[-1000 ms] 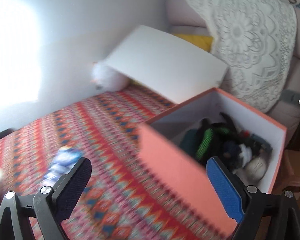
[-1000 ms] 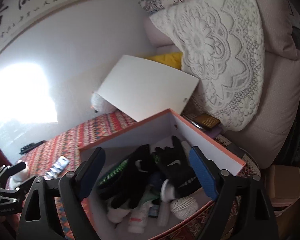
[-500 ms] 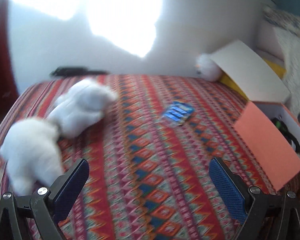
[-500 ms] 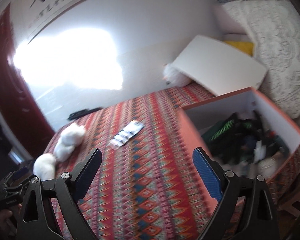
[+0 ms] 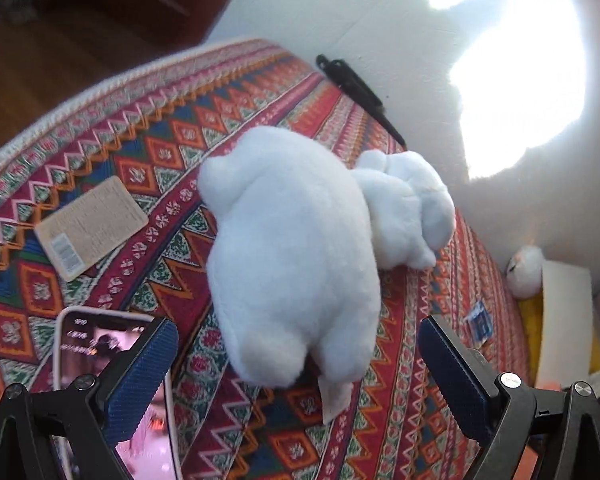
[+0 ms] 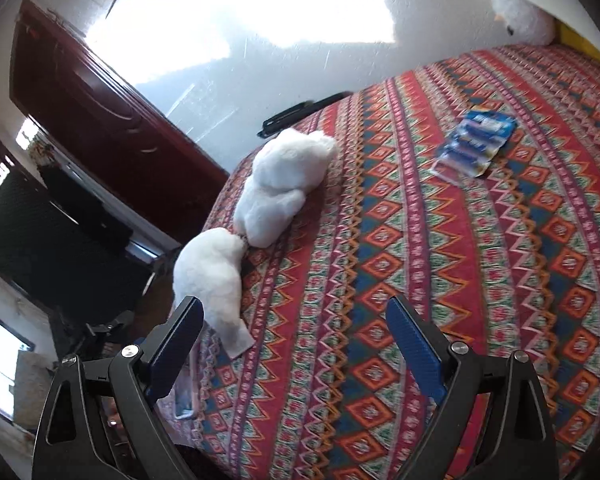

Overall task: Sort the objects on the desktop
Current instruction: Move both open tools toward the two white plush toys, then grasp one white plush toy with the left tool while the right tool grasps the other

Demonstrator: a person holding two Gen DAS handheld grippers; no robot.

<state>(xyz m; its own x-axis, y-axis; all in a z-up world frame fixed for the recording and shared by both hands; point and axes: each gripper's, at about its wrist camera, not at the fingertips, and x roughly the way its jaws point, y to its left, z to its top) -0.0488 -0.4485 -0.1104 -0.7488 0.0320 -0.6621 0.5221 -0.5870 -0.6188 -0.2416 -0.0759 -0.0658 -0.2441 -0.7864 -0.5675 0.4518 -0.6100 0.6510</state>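
Observation:
Two white plush toys lie on the patterned tablecloth. The nearer plush fills the left wrist view, with the second plush just behind it. My left gripper is open and empty, its jaws either side of the nearer plush's lower end, close above it. In the right wrist view the nearer plush and the second plush lie at the table's left edge. My right gripper is open and empty above the cloth. A blue battery pack lies further right.
A lit phone lies under the left finger. A tan card lies to its left. A black object sits by the wall. A third white plush and white lid are at the far end.
Both grippers swung left, away from the orange box. The left gripper closed in on the nearer white plush, which now fills its view. Both stayed open.

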